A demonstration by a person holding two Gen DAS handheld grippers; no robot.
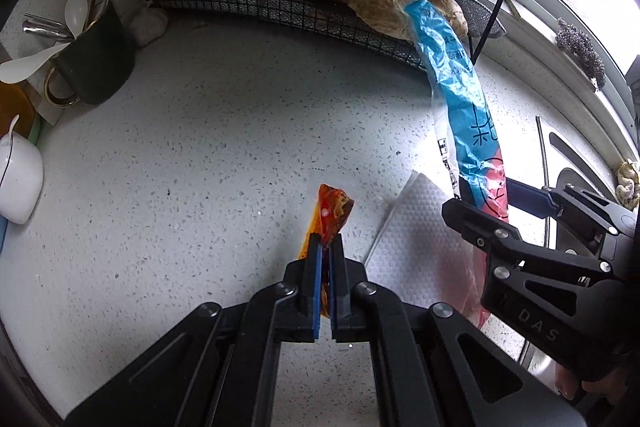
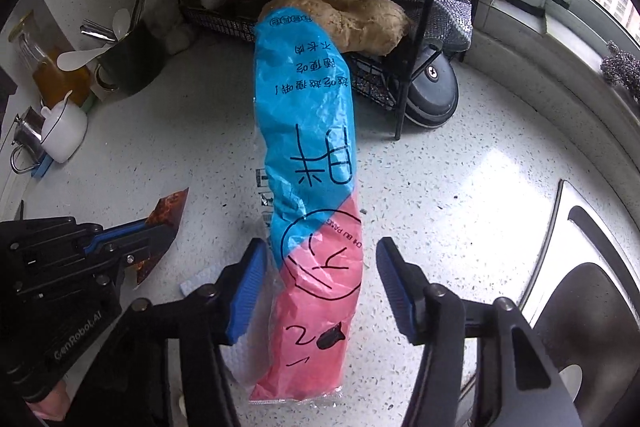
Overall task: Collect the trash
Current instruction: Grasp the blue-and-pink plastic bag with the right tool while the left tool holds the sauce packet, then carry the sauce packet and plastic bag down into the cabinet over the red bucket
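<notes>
Here the left gripper point(image 1: 327, 239) points steeply down at the speckled counter point(image 1: 200, 147). Its two fingers are pressed together on a small orange wrapper point(image 1: 334, 213), which sticks up past the tips.

The right gripper point(image 2: 320, 255) also tips down, just beside the left one. Its blue pads point(image 2: 248, 287) stand apart on both sides of a long blue and pink bag point(image 2: 312, 163). The pads do not seem to squeeze the bag. The bag's far end reaches up to the black wire rack point(image 2: 360, 79), in front of a lumpy brown root point(image 2: 360, 23). A white paper towel point(image 1: 416, 227) lies flat under the bag.
</notes>
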